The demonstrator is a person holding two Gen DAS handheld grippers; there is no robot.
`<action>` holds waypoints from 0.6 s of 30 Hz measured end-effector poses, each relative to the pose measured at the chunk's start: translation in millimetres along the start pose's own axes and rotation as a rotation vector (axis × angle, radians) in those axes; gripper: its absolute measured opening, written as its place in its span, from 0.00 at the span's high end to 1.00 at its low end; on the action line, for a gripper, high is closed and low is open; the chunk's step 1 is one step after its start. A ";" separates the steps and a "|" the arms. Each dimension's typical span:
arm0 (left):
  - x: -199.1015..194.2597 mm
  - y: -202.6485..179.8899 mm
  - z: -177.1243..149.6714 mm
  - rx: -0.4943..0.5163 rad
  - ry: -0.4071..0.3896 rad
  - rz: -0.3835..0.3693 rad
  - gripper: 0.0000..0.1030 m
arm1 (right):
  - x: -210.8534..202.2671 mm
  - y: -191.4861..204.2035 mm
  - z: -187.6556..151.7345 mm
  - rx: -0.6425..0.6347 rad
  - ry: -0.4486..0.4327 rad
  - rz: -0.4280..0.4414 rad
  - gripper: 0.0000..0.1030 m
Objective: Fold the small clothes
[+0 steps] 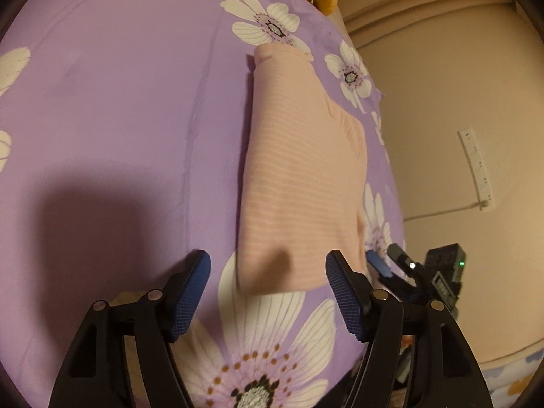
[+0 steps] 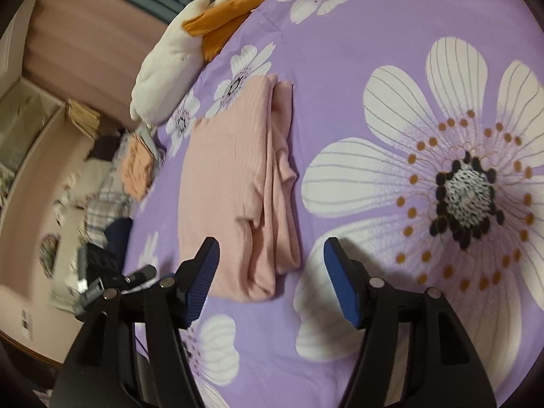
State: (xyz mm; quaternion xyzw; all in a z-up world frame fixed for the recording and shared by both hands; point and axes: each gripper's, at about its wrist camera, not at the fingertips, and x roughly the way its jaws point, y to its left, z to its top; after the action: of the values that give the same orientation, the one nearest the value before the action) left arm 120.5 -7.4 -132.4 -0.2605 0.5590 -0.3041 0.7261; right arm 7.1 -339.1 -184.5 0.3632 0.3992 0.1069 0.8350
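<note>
A folded pale pink ribbed garment [image 2: 238,183] lies flat on the purple bedsheet printed with big white daisies [image 2: 357,51], close to the bed's edge, with a white and orange plush toy [image 2: 176,64] beyond it and what looks like a blurred heap of clothes [image 2: 112,183] on the floor beside the bed. The left gripper [image 1: 268,292] hangs open over the garment's near end, jaws empty. The right gripper [image 2: 272,280] stands open too, gripping nothing, the fold's near edge between its blue pads.

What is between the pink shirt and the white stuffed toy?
Only purple flowered bedsheet lies between the pink shirt and stuffed toy, seen in the right wrist view.
</note>
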 end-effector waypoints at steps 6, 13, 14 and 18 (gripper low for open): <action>12.9 3.2 11.8 -0.031 -0.003 -0.052 0.33 | 14.8 -1.6 11.1 0.025 0.003 0.025 0.37; 24.8 6.0 26.9 -0.047 0.003 -0.102 0.33 | 34.0 -4.0 29.6 0.010 0.022 0.046 0.37; 26.6 5.5 29.2 -0.044 0.004 -0.106 0.33 | 36.4 -4.3 32.0 0.007 0.024 0.049 0.37; 33.4 3.9 36.0 -0.033 0.010 -0.105 0.33 | 49.2 -1.0 39.4 -0.014 0.040 0.060 0.39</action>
State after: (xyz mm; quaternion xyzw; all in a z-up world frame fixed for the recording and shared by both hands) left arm 162.4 -27.9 -148.4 -0.3000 0.5529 -0.3340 0.7019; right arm 68.8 -337.3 -197.8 0.3669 0.4039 0.1420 0.8259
